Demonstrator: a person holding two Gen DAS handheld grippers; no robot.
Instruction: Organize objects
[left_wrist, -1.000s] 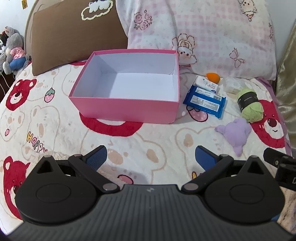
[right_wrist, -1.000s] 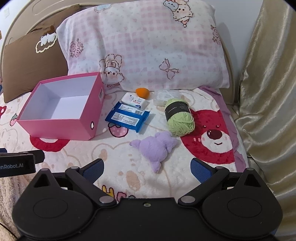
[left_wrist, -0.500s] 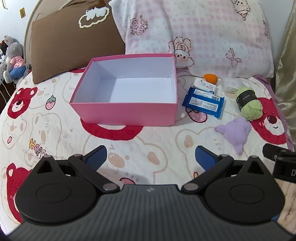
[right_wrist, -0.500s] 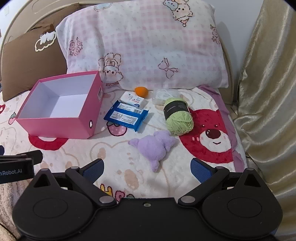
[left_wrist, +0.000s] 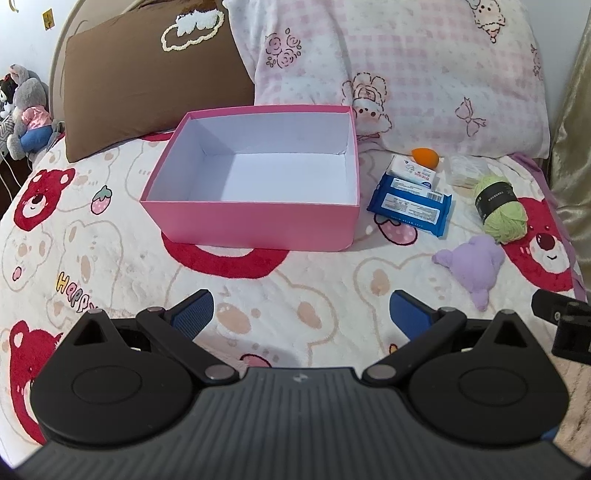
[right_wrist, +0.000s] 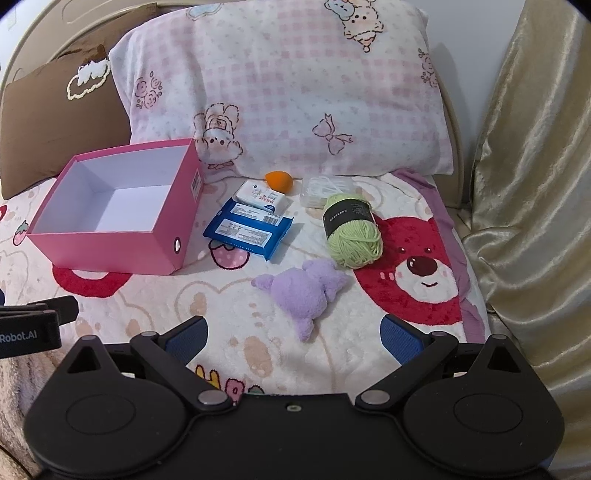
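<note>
The left gripper (left_wrist: 299, 312) and right gripper (right_wrist: 293, 334) hover over the near part of the bed (left_wrist: 110, 254), fingers spread wide and holding nothing. The pink box (left_wrist: 255, 221) sits open toward the head end, before the pillows (right_wrist: 295, 92). Between it and the bed's right edge lie blue wipes (right_wrist: 247, 229), a small white pack (right_wrist: 261, 195), an orange sponge (right_wrist: 279, 180), green yarn (right_wrist: 352, 230), a purple plush (right_wrist: 304, 291) and what may be a clear swab case (right_wrist: 321, 186). Bare blanket lies before the box.
</note>
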